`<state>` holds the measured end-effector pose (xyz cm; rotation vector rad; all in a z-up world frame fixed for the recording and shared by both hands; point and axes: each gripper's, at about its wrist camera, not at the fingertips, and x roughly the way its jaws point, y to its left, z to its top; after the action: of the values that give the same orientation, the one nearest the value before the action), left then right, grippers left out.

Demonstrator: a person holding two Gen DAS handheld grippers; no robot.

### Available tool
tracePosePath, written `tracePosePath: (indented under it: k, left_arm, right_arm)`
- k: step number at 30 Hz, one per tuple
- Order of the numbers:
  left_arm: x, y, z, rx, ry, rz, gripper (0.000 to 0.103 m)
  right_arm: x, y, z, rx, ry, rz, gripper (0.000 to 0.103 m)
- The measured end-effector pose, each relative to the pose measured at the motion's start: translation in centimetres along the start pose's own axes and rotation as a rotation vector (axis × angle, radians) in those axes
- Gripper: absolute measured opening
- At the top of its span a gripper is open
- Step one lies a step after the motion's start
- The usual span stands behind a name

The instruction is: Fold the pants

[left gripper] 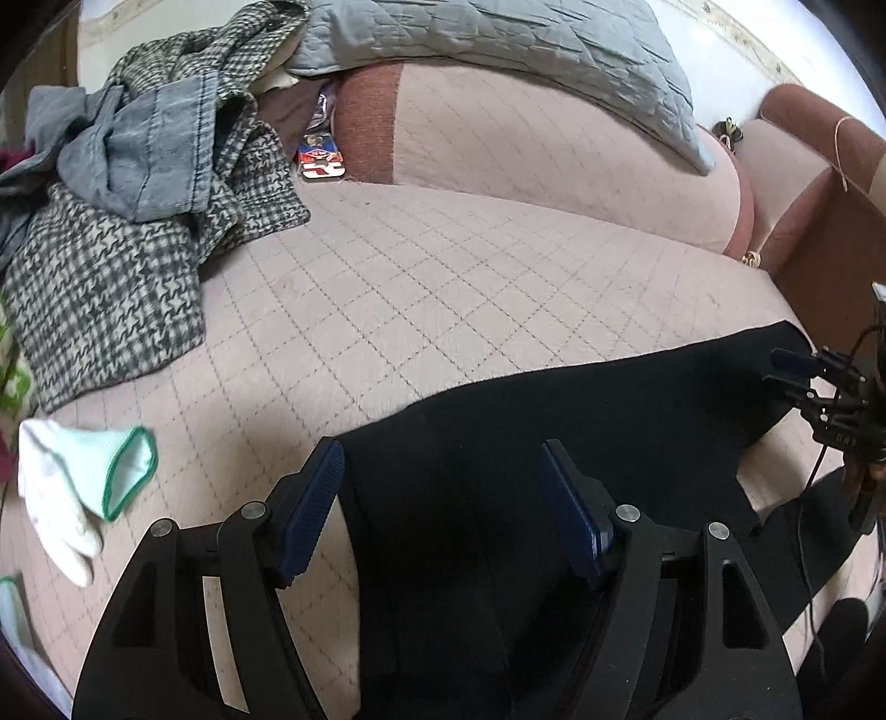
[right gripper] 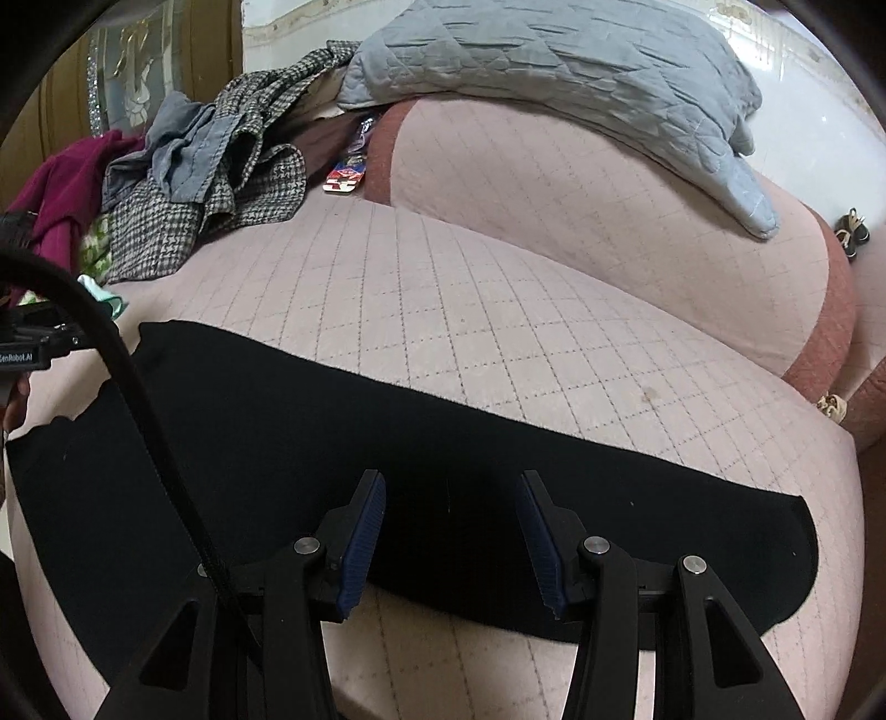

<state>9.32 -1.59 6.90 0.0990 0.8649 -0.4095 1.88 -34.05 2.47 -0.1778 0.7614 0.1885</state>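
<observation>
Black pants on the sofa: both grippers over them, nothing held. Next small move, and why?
Probably lower the left gripper and right gripper to pinch the near edge of the black pants. Both stand open above the cloth, which lies flat across the pink quilted sofa as a long band, so another fold seems due.

One pair of black pants (right gripper: 421,443), two grippers (left gripper: 440,498) (right gripper: 451,526), one white glove (left gripper: 72,487), one grey quilt (left gripper: 498,50), one checked coat (left gripper: 122,277), one denim garment (left gripper: 149,149) (heap partly hidden), one maroon garment (right gripper: 66,188).

Houndstooth coat (left gripper: 105,293), grey quilt (left gripper: 498,50), white glove (left gripper: 72,487), pink sofa (left gripper: 443,277)
</observation>
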Motion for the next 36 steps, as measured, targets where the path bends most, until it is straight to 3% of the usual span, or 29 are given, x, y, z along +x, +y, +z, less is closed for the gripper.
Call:
tracePosePath:
  k: [11,15,19,27,32,36]
  left_arm:
    - [2.1,-0.4,1.1,0.067,0.019,0.011,0.073]
    - [3.0,-0.3,1.4,0.102,0.033,0.014,0.073]
    - [4.3,0.0,1.5,0.137,0.063,0.027,0.073]
    - [7.7,0.1,1.8,0.238,0.163,-0.035,0.073]
    - [9.0,0.1,2.7,0.262,0.174,-0.102,0.073]
    - [9.7,-0.9,3.1,0.317,0.173,-0.108,0.080]
  right_arm:
    - [1.8,0.6,1.4,-0.071,0.003,0.007,0.048]
    - [2.8,0.7,2.2,-0.118,0.008,0.010,0.059]
    - [4.0,0.6,3.1,-0.167,0.025,0.034,0.060]
    - [6.8,0.4,4.7,-0.310,0.092,0.143,0.060]
    - [8.7,0.8,5.4,-0.422,0.151,0.170,0.060]
    - [10.4,1.0,5.9,-0.459,0.188,0.199,0.065]
